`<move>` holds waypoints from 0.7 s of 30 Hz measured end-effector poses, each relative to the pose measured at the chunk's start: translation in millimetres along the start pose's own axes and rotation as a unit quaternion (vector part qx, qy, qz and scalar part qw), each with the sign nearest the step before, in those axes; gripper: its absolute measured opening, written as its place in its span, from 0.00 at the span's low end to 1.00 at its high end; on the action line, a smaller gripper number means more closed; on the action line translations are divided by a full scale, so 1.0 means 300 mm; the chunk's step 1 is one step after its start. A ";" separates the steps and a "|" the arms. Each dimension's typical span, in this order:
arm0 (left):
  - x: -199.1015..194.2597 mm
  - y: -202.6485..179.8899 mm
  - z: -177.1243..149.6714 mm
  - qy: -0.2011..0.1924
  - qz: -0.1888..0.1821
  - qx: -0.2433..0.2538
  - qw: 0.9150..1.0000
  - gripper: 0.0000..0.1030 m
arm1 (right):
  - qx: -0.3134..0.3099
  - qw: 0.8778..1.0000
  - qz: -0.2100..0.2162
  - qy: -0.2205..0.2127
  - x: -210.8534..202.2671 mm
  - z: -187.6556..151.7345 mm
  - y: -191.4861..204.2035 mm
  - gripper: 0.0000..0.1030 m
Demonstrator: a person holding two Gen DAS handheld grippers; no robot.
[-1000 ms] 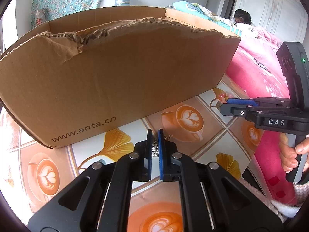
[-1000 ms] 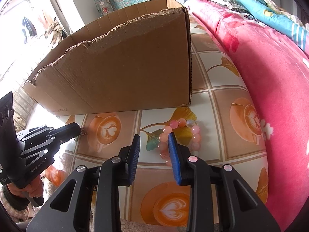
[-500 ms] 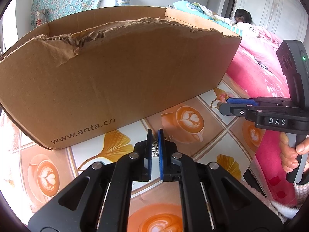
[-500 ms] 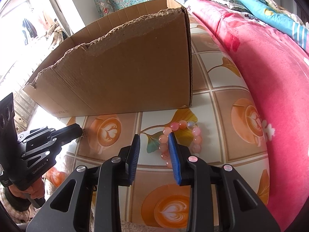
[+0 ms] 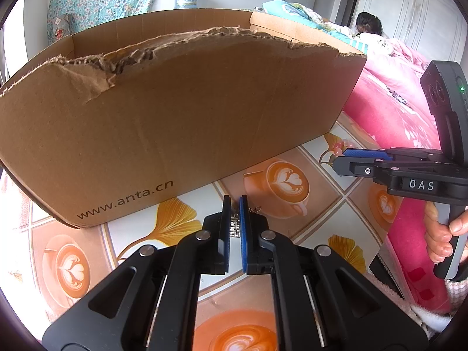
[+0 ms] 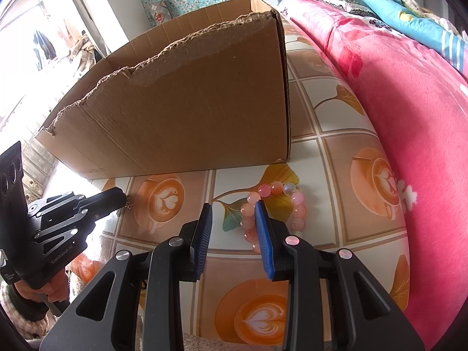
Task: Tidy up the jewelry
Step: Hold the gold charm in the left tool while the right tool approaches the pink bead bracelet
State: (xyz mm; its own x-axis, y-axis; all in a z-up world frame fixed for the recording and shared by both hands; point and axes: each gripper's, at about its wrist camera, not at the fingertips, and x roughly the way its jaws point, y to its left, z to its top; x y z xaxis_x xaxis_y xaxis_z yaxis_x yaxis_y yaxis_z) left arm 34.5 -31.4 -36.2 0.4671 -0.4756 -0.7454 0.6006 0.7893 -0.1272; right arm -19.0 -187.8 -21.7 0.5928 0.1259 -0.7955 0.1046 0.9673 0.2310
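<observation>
Left gripper [image 5: 235, 204] is clamped on a small silver piece [image 5: 235, 227] with a short fine chain [image 6: 129, 204] dangling off the tip. Could be an earring or pendant, too small to tell. It sits low over the tablecloth [image 5: 140, 231], just near-side of the cardboard box [image 5: 181, 122].

Pink bead bracelet [image 6: 273, 207] lies flat on the tablecloth, near the box's right front corner, close to the pink blanket [image 6: 395, 111]. My right gripper [image 6: 234, 213] hangs over it with jaws parted and nothing pinched. In the right wrist view the right finger [image 6: 263, 228] covers the near-left part of the ring. I can't tell whether it touches the beads.

Progress, as I read it:
- Silver piece: picked, not yet placed.
- Bracelet: not picked.
- Box: presumably the destination. Its inside is hidden behind the torn front wall, so I can't say what's already in there.

Left to do: carry the silver piece over the torn edge and let go, then close on the bracelet and do the same. Early stage, I'd say.
</observation>
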 end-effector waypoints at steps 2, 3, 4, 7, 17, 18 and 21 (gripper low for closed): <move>0.000 0.000 -0.001 0.000 0.000 0.000 1.000 0.05 | 0.001 1.000 0.001 0.000 0.000 0.000 0.000 0.29; 0.000 0.001 -0.001 0.000 0.000 0.000 1.000 0.05 | 0.000 1.000 0.002 0.000 -0.001 0.000 -0.001 0.29; 0.001 0.003 -0.002 0.000 0.000 -0.001 1.000 0.05 | -0.001 1.000 0.002 0.000 -0.001 0.000 0.001 0.29; 0.002 0.003 -0.002 0.000 0.001 0.000 1.000 0.05 | 0.000 1.000 0.003 0.000 -0.001 0.000 0.000 0.29; -0.001 0.011 -0.001 0.001 0.000 -0.002 1.000 0.05 | 0.000 1.000 0.005 0.000 0.002 -0.002 0.002 0.29; -0.001 0.011 -0.001 0.001 0.001 -0.002 1.000 0.05 | -0.001 1.000 0.007 0.001 0.003 -0.002 0.004 0.29; 0.001 0.009 0.001 0.003 0.003 -0.001 1.000 0.05 | -0.003 1.000 0.011 0.000 0.004 -0.003 0.013 0.29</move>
State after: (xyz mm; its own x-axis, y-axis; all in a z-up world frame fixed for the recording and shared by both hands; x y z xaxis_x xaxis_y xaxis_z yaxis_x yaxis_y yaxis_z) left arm 36.5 -29.4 -36.6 0.4667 -0.4692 -0.7497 0.5972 0.7924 -0.1242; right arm -18.5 -183.6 -22.3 0.5947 0.1470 -0.7904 0.0870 0.9656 0.2451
